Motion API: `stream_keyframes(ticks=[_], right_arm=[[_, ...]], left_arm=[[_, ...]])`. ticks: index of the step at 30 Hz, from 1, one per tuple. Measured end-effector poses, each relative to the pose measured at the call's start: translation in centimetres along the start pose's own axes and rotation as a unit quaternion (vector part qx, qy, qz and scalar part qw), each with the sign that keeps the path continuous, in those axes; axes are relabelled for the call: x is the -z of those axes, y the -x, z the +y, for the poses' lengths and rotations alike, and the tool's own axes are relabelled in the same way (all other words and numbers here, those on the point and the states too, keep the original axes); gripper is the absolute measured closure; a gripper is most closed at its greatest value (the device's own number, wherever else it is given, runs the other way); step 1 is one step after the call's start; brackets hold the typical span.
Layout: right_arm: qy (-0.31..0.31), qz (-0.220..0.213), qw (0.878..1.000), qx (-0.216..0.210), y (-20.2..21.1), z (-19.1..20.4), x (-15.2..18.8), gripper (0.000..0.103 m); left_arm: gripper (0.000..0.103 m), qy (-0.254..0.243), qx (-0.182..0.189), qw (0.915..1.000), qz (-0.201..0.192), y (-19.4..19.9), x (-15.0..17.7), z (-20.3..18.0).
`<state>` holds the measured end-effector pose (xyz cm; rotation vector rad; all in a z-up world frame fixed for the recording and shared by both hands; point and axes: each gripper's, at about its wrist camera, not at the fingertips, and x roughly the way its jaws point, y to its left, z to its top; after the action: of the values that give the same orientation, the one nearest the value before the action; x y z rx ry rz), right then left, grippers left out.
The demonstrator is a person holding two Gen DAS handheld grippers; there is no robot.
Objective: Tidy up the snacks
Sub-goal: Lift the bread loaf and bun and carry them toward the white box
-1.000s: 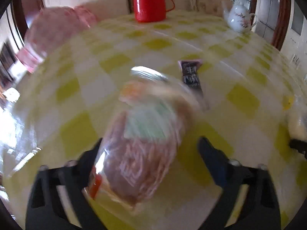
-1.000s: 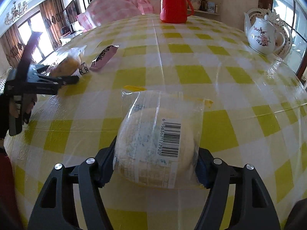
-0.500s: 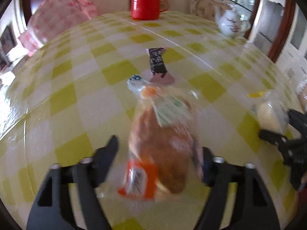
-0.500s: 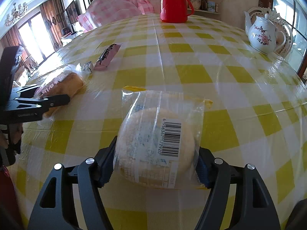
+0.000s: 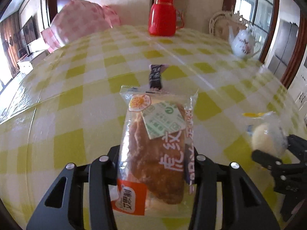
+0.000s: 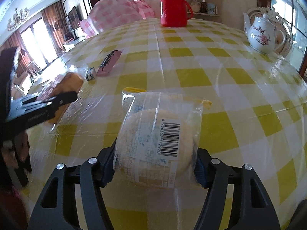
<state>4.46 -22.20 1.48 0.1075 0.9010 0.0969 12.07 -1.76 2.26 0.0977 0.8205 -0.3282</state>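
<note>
My left gripper [image 5: 154, 157] has a wrapped brown bread loaf [image 5: 155, 143] between its jaws; they are closing, and the pads press the wrapper on both sides. In the right wrist view the same loaf [image 6: 65, 82] shows at the left behind a left finger [image 6: 48, 105]. My right gripper [image 6: 154, 164] is closing on a round pale cake in a clear wrapper [image 6: 153, 134] with a barcode, the pads against its sides. A dark and pink snack bar [image 5: 155, 76] [image 6: 109, 63] and a small blue-white sweet [image 6: 90, 74] lie on the yellow checked tablecloth [image 6: 211, 61].
A red thermos jug [image 5: 163, 15] [image 6: 173, 7] stands at the far edge. A white flowered teapot [image 5: 243, 44] [image 6: 262, 34] sits at the far right. A pink checked cover [image 5: 80, 25] [image 6: 115, 13] is at the far left. A hand [image 6: 11, 153] holds the left gripper.
The left gripper's jaws spread wide around the loaf, then closed onto it, and the gripper moved nearer the right one. The loaf now lies straight between the jaws. The right gripper stayed put.
</note>
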Motion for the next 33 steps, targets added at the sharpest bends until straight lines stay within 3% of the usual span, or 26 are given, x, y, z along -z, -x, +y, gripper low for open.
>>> stream_keyframes(ticks=[7,12,16,24,33], right_arm=[[-0.030,-0.030,0.999,0.012,1.1,-0.8,0.1,0.039],[-0.061,-0.058,0.996,0.022,3.2,-0.9,1.2,0.039],[-0.069,-0.093,0.993,0.026,6.0,-0.3,2.7,0.038],[-0.096,-0.184,0.978,0.036,13.4,0.3,7.0,0.038],[-0.028,-0.237,0.971,0.031,18.2,4.8,10.2,0.038]], left_arm=[[0.057,0.034,0.013,0.9979,-0.054,3.5,2.0,-2.6],[0.057,0.063,0.029,0.9939,-0.085,6.3,3.5,-3.4],[0.057,0.061,0.021,0.9910,-0.117,8.6,4.6,-4.5],[0.056,0.074,0.001,0.9746,-0.211,15.8,9.1,-5.8],[0.056,0.034,-0.046,0.9574,-0.283,23.0,12.9,-7.5]])
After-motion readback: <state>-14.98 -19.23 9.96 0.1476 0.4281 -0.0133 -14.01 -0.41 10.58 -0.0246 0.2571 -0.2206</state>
